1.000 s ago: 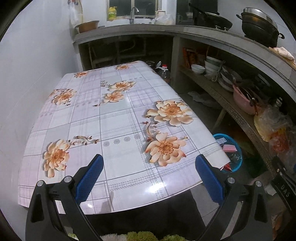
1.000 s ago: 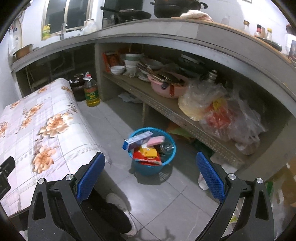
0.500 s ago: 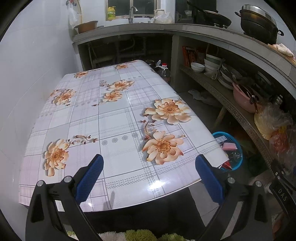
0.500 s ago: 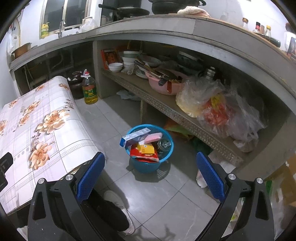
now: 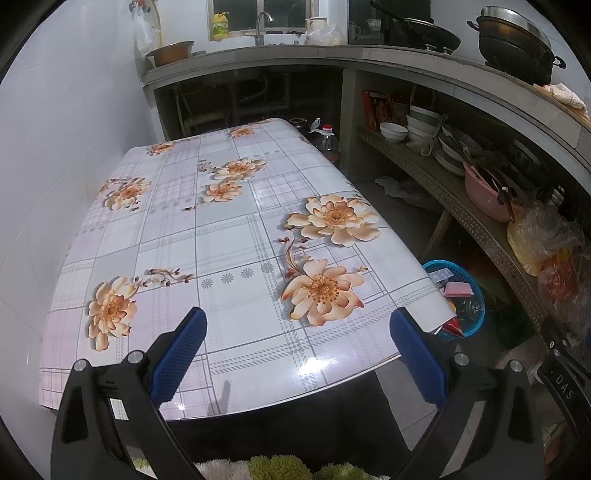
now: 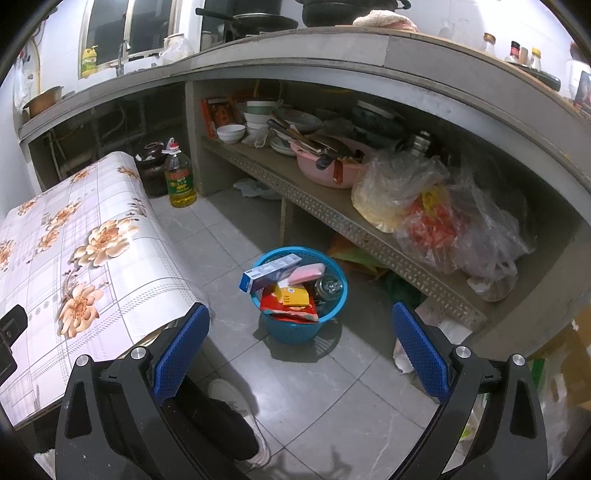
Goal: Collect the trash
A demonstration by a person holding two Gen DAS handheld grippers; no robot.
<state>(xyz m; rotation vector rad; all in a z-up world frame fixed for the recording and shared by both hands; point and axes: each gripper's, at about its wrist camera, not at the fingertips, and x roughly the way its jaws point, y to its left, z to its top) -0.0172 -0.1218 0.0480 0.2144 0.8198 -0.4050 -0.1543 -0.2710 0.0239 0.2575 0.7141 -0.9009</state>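
- While the flower-printed plastic tablecloth [image 5: 229, 236] is being framed by the left wrist view, the round blue plastic basket [image 6: 300, 326] filled with trash is being shown whole only by the right wrist view.
- The left gripper [image 5: 297, 343] is being held spread and empty above the cloth.
- The right gripper [image 6: 301, 343] is being held spread and empty, the basket lying on the grey tiled floor [image 6: 343, 373] between its blue pads [image 6: 181, 347].

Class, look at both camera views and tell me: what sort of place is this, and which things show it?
Most likely a home kitchen. A faucet stands on the counter by the window, a wok sits farther along, bowls fill the shelf below, and a cooking oil bottle stands on the tiled floor.
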